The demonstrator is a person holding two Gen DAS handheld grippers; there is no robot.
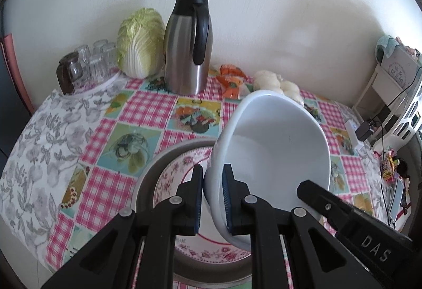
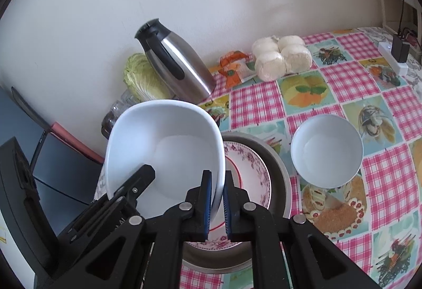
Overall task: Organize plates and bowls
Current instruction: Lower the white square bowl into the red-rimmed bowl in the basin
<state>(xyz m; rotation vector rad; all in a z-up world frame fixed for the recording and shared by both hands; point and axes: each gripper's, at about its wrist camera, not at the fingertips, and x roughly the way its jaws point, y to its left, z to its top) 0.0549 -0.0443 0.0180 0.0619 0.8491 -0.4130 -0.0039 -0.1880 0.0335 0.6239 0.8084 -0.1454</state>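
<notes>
At the far left of the table, upturned drinking glasses stand on a white tray beside a dark-lidded jar. Next to them a napa cabbage leans against the wall, touching a steel thermos jug with a black handle. Right of the jug lie orange snack packets and a bag of white buns.

In the foreground a metal basin sits on the checked tablecloth, holding a floral plate. Above the plate, a large white bowl is tilted on edge, held by both grippers. The left gripper has its jaws closed on the bowl's left rim, one blue pad inside and one outside the wall. The right gripper has its jaws clamped on the opposite rim in the same way.

Further right, a smaller white bowl rests upright on the table, just beside the basin. At the far right edge, a white power strip with a black adapter lies on the cloth.
</notes>
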